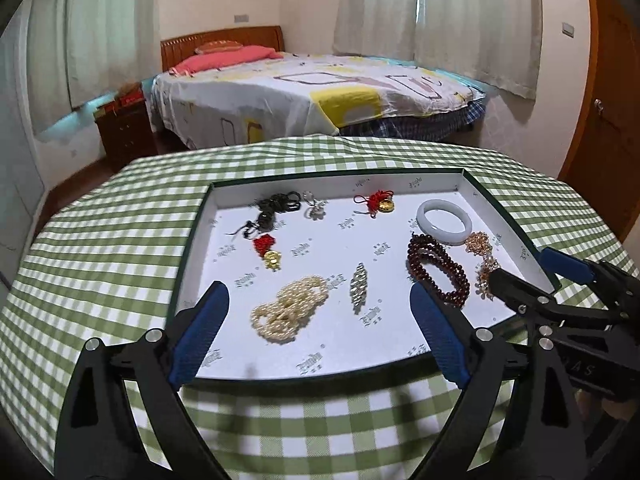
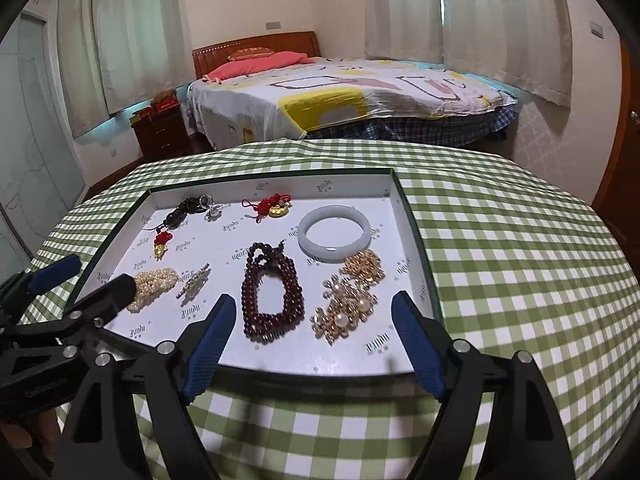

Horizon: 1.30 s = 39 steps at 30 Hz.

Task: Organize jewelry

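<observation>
Jewelry lies spread inside a shallow white-lined tray [image 1: 468, 188] with low walls and a dark rim, set on the green-checked tabletop [image 2: 520, 264], whose cloth shows wide around the tray on every side. Beyond the tabletop's far edge stands a bed [image 2: 360, 96]. The left tool [image 1: 320, 312] hovers spread wide over the pearl strand [image 1: 288, 312]; the right tool [image 2: 314, 320], equally wide, straddles the dark red bead strand [image 2: 272, 296] and gold cluster [image 2: 348, 304] near the white bangle [image 2: 335, 232].

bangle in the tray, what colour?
The bangle is milky white, slightly translucent; it shows best in the right wrist view.
</observation>
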Available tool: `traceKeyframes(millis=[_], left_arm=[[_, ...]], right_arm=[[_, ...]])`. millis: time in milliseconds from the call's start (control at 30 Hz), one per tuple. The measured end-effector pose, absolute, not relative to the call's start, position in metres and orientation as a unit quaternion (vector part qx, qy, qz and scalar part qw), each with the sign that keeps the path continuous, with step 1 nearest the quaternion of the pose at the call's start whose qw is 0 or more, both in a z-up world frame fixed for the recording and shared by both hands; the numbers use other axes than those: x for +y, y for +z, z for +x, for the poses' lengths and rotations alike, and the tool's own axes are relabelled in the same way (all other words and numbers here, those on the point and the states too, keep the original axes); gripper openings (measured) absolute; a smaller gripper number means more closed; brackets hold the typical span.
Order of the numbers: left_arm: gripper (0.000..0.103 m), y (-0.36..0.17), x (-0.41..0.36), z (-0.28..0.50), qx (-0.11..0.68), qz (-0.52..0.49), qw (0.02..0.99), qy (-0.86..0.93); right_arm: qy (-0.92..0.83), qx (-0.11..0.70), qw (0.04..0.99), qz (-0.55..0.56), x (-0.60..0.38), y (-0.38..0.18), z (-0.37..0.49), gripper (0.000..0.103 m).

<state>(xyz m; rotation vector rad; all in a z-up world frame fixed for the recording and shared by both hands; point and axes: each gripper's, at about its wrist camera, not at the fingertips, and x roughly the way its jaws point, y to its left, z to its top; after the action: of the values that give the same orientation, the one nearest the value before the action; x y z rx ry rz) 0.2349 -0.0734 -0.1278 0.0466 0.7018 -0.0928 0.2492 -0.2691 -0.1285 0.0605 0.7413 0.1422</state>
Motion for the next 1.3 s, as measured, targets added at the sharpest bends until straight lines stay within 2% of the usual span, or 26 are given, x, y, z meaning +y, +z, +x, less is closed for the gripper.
traceKeyframes(millis=[367, 967, 1300], left_arm=[[0.091, -0.102, -0.052, 0.189, 0.333, 0.011, 0.943, -0.018], [0.097, -0.020, -0.003, 0.086, 0.294, -0.018, 0.955, 0.026], [0.098, 0.026, 0.000, 0.041, 0.251, -0.029, 0.967, 0.034]], right_arm=[[0.065, 0.348, 0.935, 0.032, -0.270, -0.115, 0.212, 0.079], [0.079, 0.283, 0.956, 0.014, -0.267, -0.033, 0.127, 0.083], [0.088, 0.239, 0.967, 0.017, -0.271, 0.006, 0.085, 0.084]])
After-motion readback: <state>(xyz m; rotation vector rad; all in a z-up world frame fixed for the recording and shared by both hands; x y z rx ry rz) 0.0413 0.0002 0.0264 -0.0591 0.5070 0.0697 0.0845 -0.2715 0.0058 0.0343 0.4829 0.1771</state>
